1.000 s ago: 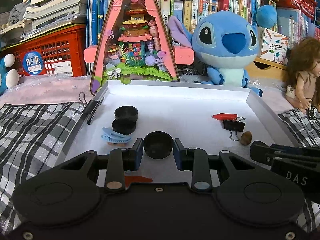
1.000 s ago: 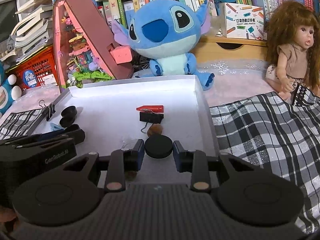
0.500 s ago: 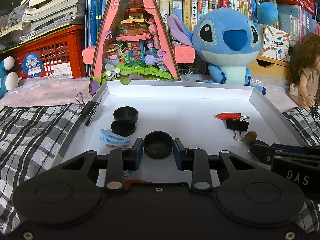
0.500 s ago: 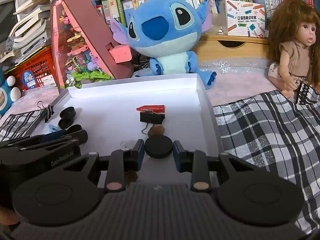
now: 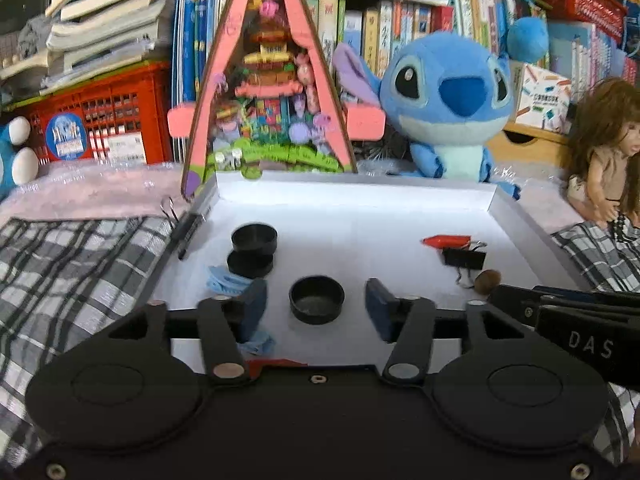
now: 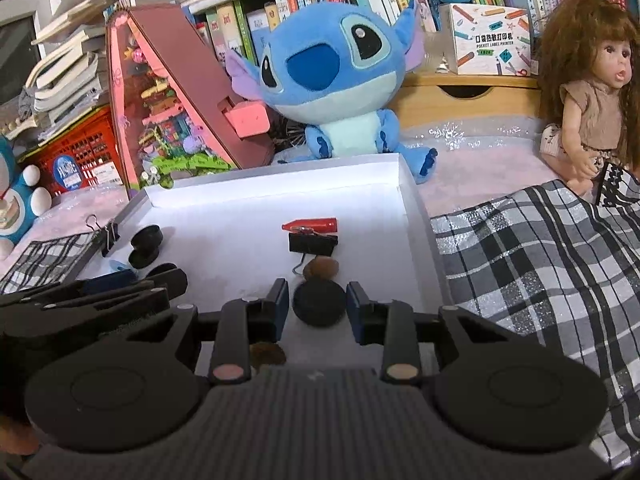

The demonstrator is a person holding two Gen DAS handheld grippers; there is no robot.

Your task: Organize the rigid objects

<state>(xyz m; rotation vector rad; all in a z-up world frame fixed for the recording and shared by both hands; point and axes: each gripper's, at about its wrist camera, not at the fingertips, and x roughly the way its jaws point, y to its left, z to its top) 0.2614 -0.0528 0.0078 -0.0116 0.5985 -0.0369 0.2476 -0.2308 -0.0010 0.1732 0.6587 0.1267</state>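
A white tray (image 5: 516, 216) holds the small objects. In the left wrist view a black round cap (image 5: 316, 300) stands open side up on the tray floor. It sits between the fingers of my left gripper (image 5: 316, 312), whose jaws are opening with clear gaps on both sides. In the right wrist view a flat black cap (image 6: 319, 303) lies on the tray between the fingers of my right gripper (image 6: 318, 310). Those jaws are opening too, with thin gaps beside the pads. Two more black caps (image 5: 253, 250) sit stacked at the left.
A blue hair clip (image 5: 224, 280), a red pointed piece (image 5: 446, 241), a black binder clip (image 5: 464, 258) and a brown nut (image 5: 488, 280) lie in the tray. A blue plush (image 5: 448, 108), a pink toy house (image 5: 268, 92) and a doll (image 6: 588, 92) stand behind. Plaid cloth (image 6: 540, 264) flanks the tray.
Both grippers were shut on their black caps; both jaws have now spread and let go. The caps stay on the tray floor. Neither hand has shifted much.
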